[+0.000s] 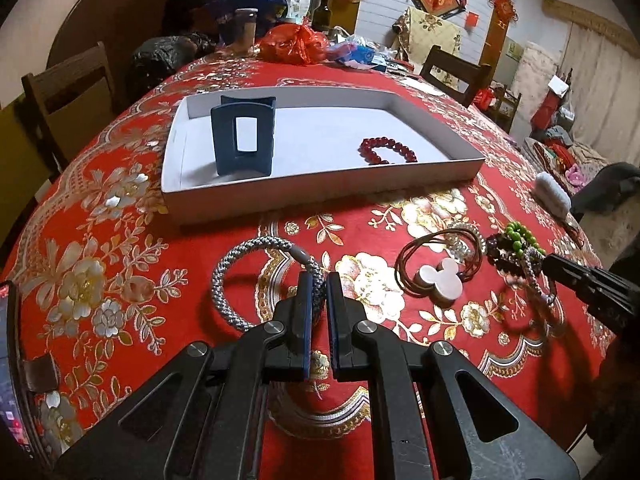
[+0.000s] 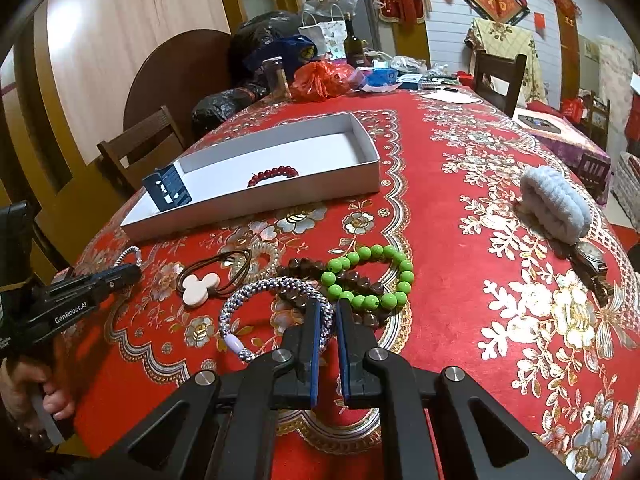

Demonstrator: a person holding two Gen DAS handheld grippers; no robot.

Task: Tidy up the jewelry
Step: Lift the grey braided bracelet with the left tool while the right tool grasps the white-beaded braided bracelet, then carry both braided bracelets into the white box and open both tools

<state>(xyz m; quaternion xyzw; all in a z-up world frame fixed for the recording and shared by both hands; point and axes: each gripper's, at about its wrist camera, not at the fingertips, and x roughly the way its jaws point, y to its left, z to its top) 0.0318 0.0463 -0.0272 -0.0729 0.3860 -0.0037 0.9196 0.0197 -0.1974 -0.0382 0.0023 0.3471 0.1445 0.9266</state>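
A white tray (image 1: 320, 190) on the red floral tablecloth holds a dark blue stand (image 1: 244, 138) and a red bead bracelet (image 1: 388, 151). My left gripper (image 1: 319, 280) is shut on a grey braided bracelet (image 1: 240, 264) in front of the tray. My right gripper (image 2: 328, 306) is shut on a white-and-blue braided bracelet (image 2: 256, 292). Beside it lie a green bead bracelet (image 2: 372, 276), a dark bead bracelet (image 2: 304, 270) and a brown cord with a white mouse-shaped charm (image 2: 200, 286). The tray also shows in the right wrist view (image 2: 248, 204).
A light blue fluffy scrunchie (image 2: 556, 208) and a wristwatch (image 2: 592, 264) lie at the right. A clear coil hair tie (image 2: 264, 254) sits by the cord. Bags, a bottle (image 2: 354, 46) and clutter crowd the far end. Wooden chairs (image 1: 68, 92) stand around the table.
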